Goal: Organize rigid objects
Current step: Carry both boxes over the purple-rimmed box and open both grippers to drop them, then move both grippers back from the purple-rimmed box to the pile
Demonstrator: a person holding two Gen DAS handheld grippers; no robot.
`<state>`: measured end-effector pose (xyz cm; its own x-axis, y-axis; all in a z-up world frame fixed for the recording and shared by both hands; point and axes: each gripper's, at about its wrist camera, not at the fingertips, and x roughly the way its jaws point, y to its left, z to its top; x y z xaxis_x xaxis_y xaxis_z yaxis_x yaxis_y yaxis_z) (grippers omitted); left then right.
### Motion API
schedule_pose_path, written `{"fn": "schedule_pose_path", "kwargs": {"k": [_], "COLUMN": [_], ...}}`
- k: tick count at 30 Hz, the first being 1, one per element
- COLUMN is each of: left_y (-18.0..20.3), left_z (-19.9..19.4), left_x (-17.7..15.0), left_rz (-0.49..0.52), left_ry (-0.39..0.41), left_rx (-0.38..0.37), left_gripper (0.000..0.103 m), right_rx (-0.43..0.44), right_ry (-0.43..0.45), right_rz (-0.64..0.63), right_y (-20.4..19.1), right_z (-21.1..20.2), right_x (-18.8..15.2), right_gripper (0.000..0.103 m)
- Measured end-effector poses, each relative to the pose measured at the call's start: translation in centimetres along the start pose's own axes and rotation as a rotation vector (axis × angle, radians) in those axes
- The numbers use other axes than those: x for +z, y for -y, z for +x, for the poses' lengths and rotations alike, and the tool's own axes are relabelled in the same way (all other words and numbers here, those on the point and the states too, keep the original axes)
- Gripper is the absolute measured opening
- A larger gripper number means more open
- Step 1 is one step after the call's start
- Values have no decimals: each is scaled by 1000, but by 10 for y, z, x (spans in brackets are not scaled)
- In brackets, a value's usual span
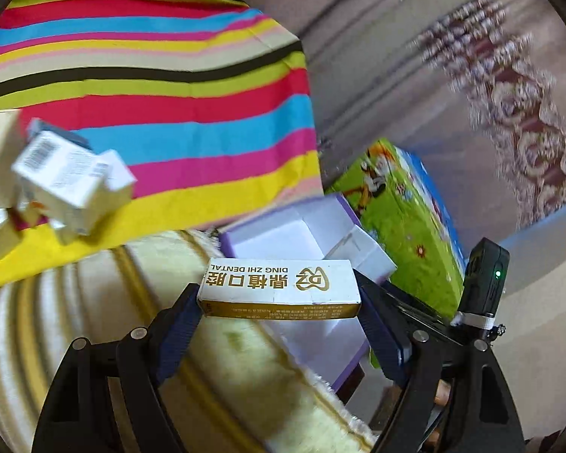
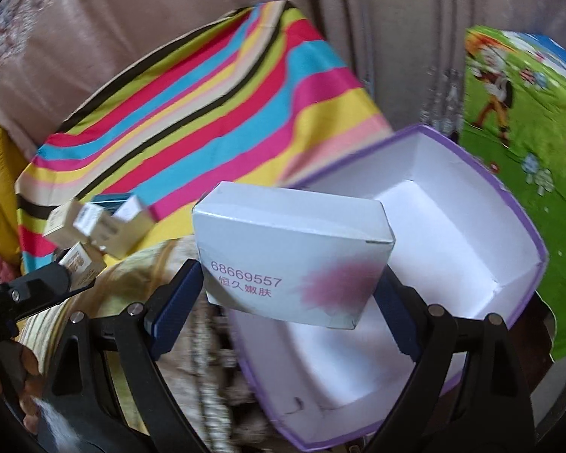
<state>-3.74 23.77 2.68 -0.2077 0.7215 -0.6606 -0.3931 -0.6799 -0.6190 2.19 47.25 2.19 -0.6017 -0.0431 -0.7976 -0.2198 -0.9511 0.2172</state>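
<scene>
White-gold dental box (image 1: 279, 288) held level, pale pink-blotched box (image 2: 294, 260) tilted above open purple-rimmed box (image 2: 524, 226)

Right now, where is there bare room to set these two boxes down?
The purple-rimmed tray shows bare white floor inside its walls. The striped cloth is bare toward its far side; its near corner is crowded with small boxes.

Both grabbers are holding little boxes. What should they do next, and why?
Probably lower the right gripper a little and let its white box go into the purple tray. That box already hangs over the tray's empty white inside, while the left gripper's gold box sits just short of it.
</scene>
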Motion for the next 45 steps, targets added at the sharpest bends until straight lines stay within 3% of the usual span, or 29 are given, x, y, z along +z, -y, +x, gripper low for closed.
{"fn": "schedule_pose_path", "kwargs": {"k": [12, 18, 27, 35, 45], "left_y": [38, 40, 43, 28, -17], "left_z": [42, 45, 27, 2, -51], "left_x": [3, 3, 3, 1, -4], "left_rz": [83, 98, 135, 113, 27], "left_ry": [-86, -106, 2, 66, 181], "left_rx": [2, 13, 19, 100, 207], "left_gripper": [84, 91, 91, 91, 91], "right_rx": [-135, -136, -110, -40, 47], "right_ry": [13, 27, 32, 9, -3], "right_rz": [81, 113, 107, 47, -48], "right_y": [44, 49, 43, 20, -26], "right_z": [-6, -7, -8, -5, -11], "right_x": [5, 2, 2, -1, -8], "right_gripper": [92, 97, 97, 97, 97]}}
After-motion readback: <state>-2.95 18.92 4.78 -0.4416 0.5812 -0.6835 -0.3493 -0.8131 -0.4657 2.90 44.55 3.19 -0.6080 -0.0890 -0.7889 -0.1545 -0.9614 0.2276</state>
